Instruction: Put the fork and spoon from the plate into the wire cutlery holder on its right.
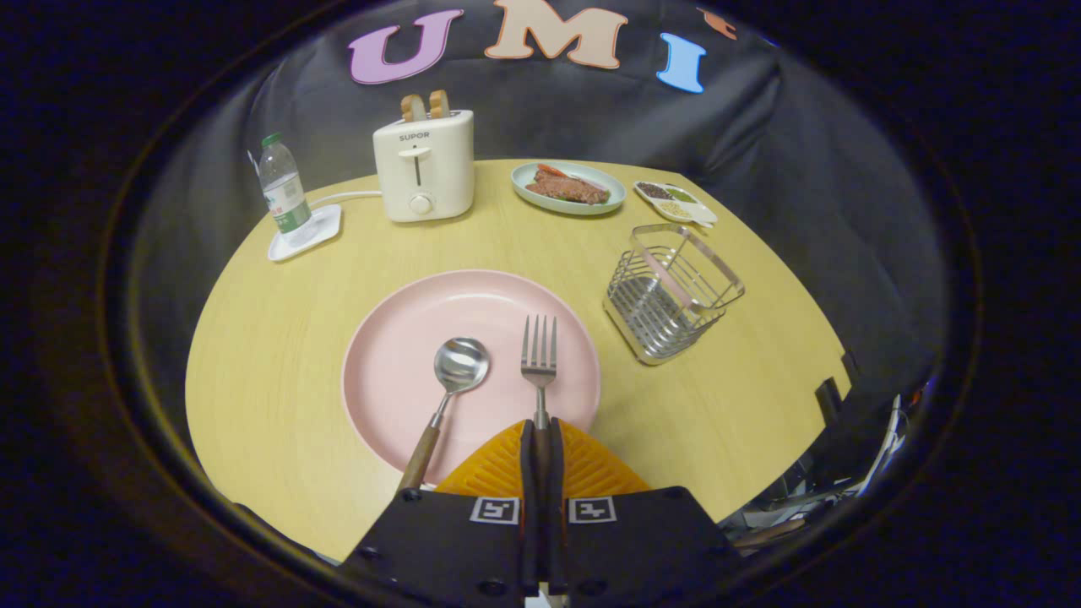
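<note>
A pink plate [405,338] lies on the wooden table just ahead of my fingers. My gripper [540,426] is shut on the handle of the fork [539,350], whose tines point away over the plate. The fork's handle is mostly hidden between the fingers. A spoon [452,384] with a wooden handle lies on the plate to the left of the fork, its handle reaching past the near rim. The empty wire cutlery holder [671,291] stands on the table to the right of the plate, beyond my fingers.
At the back stand a white toaster [425,165] with bread in it, a water bottle [283,190] on a small white tray, a plate of food [568,187] and a small condiment dish [676,203]. The table edge curves close on the right.
</note>
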A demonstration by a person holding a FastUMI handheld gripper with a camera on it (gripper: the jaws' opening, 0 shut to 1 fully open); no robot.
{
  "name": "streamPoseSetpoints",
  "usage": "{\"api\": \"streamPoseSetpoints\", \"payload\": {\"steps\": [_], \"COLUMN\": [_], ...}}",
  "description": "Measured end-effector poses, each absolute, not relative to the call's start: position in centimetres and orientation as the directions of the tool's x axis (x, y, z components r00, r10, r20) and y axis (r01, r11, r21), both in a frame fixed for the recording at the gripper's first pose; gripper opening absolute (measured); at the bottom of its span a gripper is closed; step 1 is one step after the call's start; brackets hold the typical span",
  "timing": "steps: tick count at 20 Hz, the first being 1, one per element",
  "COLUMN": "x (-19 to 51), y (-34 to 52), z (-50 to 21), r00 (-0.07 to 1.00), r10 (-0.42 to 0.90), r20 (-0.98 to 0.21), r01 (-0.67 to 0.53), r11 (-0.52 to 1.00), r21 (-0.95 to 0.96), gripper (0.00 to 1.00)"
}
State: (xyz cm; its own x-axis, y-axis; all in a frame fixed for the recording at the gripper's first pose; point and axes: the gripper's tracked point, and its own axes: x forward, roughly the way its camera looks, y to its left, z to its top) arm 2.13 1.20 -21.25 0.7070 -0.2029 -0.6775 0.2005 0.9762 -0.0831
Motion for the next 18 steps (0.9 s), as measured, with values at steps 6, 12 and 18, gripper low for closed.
{"api": "streamPoseSetpoints", "payload": {"steps": [6, 12, 18], "x": [1.1, 1.5, 5.0], "y": [-3.3, -7.5, -9.1], "z": [-14.4, -11.1, -12.6], "r00": [0.616, 0.484, 0.368], "r10": [-0.284, -0.277, -0.178], "r20": [-0.735, -0.830, -0.913], "r01": [0.295, 0.355, 0.347], "r11": [0.948, 0.929, 0.937], "r21": [-0.120, -0.103, -0.043], "gripper": [0.07, 0.07, 0.07]}}
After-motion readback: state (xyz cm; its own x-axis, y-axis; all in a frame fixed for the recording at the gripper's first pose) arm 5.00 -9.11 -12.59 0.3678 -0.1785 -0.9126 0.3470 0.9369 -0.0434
